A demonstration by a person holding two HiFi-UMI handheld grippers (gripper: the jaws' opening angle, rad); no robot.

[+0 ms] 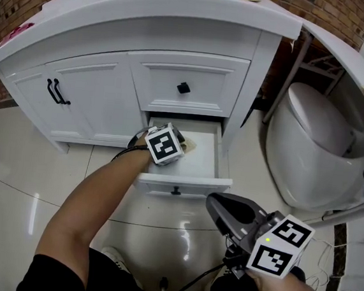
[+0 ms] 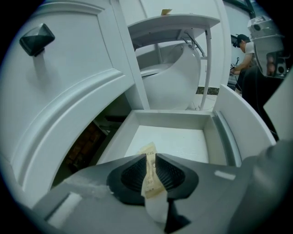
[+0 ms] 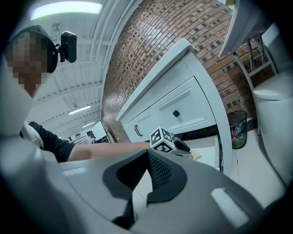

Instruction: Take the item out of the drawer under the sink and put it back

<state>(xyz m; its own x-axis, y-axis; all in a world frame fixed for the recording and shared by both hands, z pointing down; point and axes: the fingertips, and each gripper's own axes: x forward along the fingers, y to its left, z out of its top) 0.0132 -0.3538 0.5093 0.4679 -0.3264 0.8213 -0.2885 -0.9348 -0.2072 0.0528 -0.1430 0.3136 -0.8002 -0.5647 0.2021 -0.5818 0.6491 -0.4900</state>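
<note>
A white toilet (image 1: 317, 142) is standing right of the left gripper (image 2: 151, 164), with a bin (image 3: 237, 129) sitting beside it by the brick wall (image 3: 151, 45). Above the gripper a black knob (image 1: 184, 87) is sticking out, and two black handles (image 1: 58, 91) are hanging to its upper left.

- Your small tan paper packet (image 2: 150, 176), with dark print on its face, stands upright between the jaws of your left gripper (image 2: 150, 156). The pads sit slightly apart around it.
- The white drawer (image 2: 170, 119) is pulled open below the packet, showing its pale floor.
</note>
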